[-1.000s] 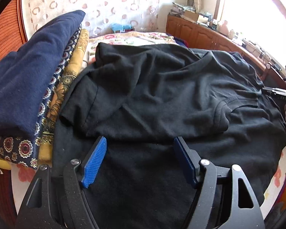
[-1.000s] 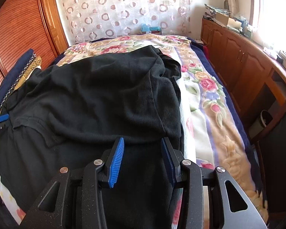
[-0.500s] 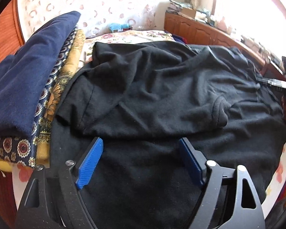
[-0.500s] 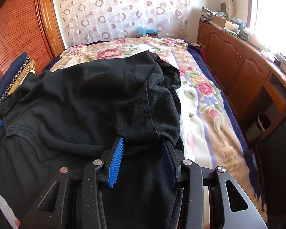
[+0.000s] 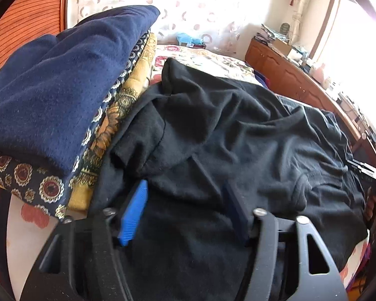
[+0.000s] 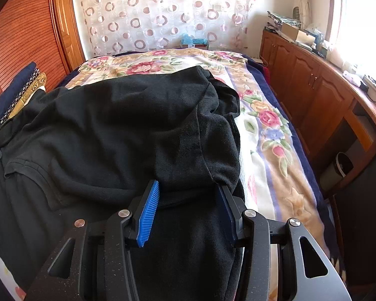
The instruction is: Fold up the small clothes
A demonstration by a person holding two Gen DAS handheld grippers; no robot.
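Two grippers seen, both low over a black shirt spread on the bed. L gripper: jaws held apart, blue pads either side of a raised fold of the cloth near a sleeve; pads not pressed together, nothing pinched. R gripper: jaws likewise apart, tips set at the edge of a folded-over layer on the shirt's R side; cloth lies between the pads but no clamp is seen. Shirt is noted as rumpled, upper part doubled back over lower, collar visible toward the middle. Beside L gripper, a stack of folded cloths is seen touching the shirt edge. Farther back: floral bedspread bare, wooden cabinets along R wall, patterned curtain at far end.
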